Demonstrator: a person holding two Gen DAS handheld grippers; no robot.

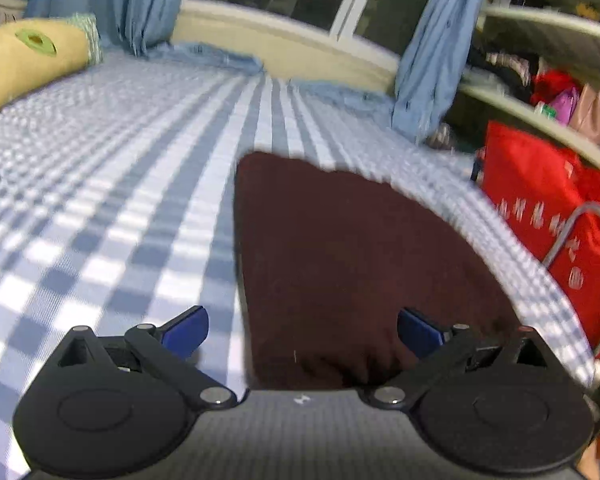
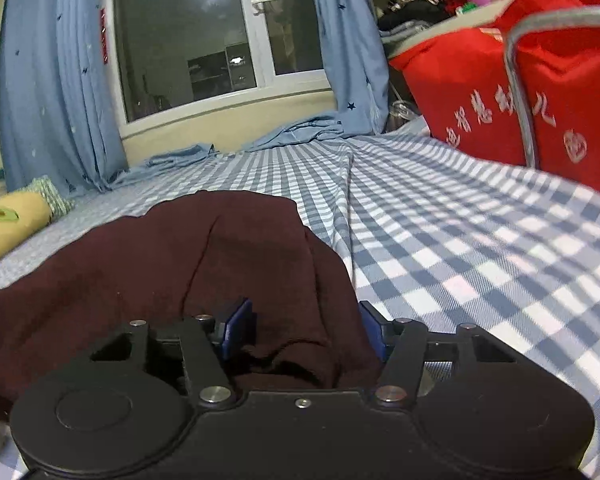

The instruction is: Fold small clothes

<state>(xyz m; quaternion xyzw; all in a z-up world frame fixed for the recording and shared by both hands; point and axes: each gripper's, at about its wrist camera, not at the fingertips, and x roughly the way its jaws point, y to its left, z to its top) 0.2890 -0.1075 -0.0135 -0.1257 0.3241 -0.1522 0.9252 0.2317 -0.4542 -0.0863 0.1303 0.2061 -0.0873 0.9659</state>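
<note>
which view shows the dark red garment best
The right wrist view: the dark red garment shows its folds and a bunched edge between the right gripper pads. The left wrist view shows it only as a flat, blurred patch on the checked bedsheet.

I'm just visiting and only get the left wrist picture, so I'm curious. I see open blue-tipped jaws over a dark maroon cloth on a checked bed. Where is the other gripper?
Observer: The right gripper is at the near edge of the same maroon garment. A bunched fold fills the gap between its fingers, so it looks gripped.
Visitor: Does the cloth lie flat there?
Observer: No, it humps up, and a crease runs away from the gripper.
Visitor: My background is blurry. Is there any detail on it?
Observer: The blue curtain by the window is printed with small dark stars.
</note>
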